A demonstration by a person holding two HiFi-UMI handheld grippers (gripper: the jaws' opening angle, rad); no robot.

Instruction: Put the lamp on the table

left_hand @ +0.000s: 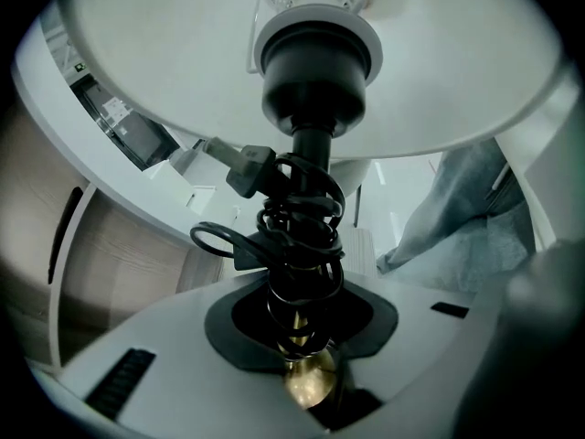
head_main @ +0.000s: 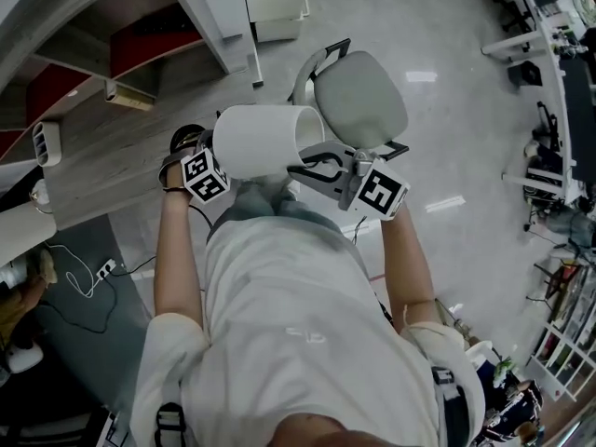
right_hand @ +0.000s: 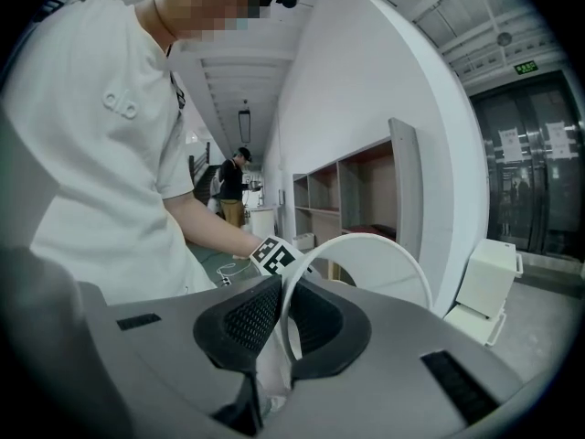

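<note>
Lamp [head_main: 256, 140], stem tight in left gripper [left_hand: 303, 350], shade rim [right_hand: 370, 240] tight in right gripper [right_hand: 279, 337]

Lampshade [head_main: 256, 140]: white
Lamp stem [left_hand: 306, 384]: brass-gold, apparently; the light is dim
Cord [left_hand: 294, 236]: black
Marker cube [head_main: 205, 176]: black-and-white squares
Chair seat [head_main: 359, 99]: grey
Shirt [head_main: 279, 315]: white

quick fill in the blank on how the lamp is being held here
1. The right gripper is shut on the ___ of the white cylindrical lampshade.
2. The left gripper is shut on the lamp's brass stem, around which a ___ cord is wound.
3. The person carrying the lamp wears a ___ short-sleeved shirt.

Missing words: rim; black; white
</note>
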